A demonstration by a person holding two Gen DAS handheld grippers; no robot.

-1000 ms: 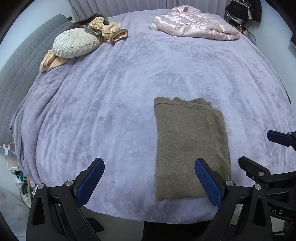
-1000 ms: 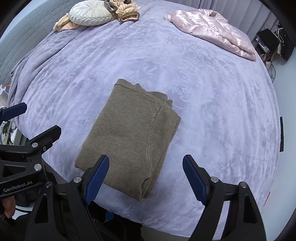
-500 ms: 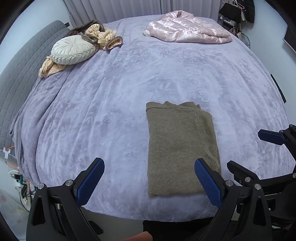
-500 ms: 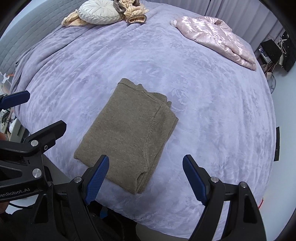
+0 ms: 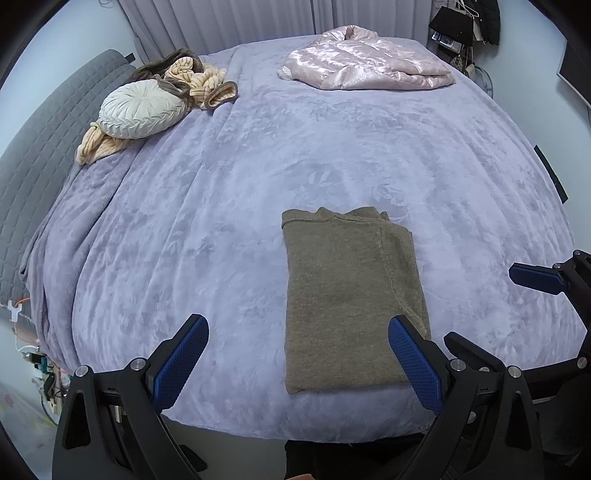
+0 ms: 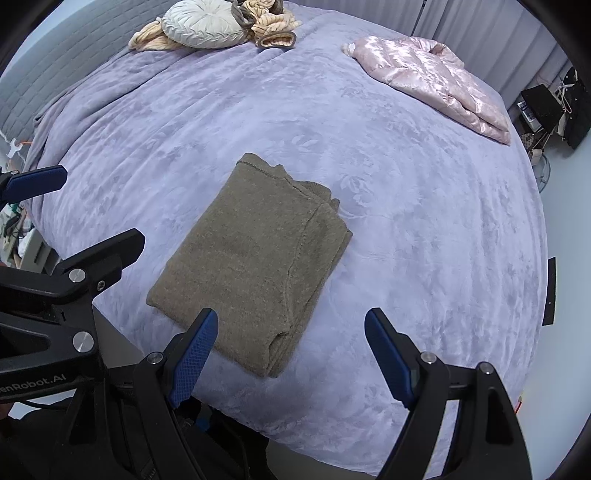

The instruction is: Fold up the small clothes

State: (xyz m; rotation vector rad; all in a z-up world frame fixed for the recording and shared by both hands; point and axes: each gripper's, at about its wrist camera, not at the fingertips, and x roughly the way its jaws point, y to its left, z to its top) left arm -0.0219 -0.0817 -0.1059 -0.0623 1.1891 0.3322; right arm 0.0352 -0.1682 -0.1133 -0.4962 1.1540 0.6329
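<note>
apparently the brown sweater (image 5: 351,295) is lying folded near the bed's (image 5: 258,166) front edge, both the left gripper (image 5: 295,354) and the right gripper (image 6: 291,354) are hovering wide open and empty, so the next move is probably asking for another garment.

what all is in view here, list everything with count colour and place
folded sweater: 1, olive-brown, near edge of the bed, in front of both grippers
bedspread: 1, lilac, covering the whole bed
round pleated cushion: 1, off-white, far left corner of the bed
knit throw: 1, peach with brown trim, bunched under and behind the cushion
satin jacket: 1, shiny pink, far right side of the bed
headboard: 1, grey quilted, left of the bed
curtains: pale grey, behind the bed
hanging bags and clothes: several, mostly black, far right corner
left gripper: 1, black with blue pads, open, holding nothing
right gripper: 1, black with blue pads, open, holding nothing
</note>
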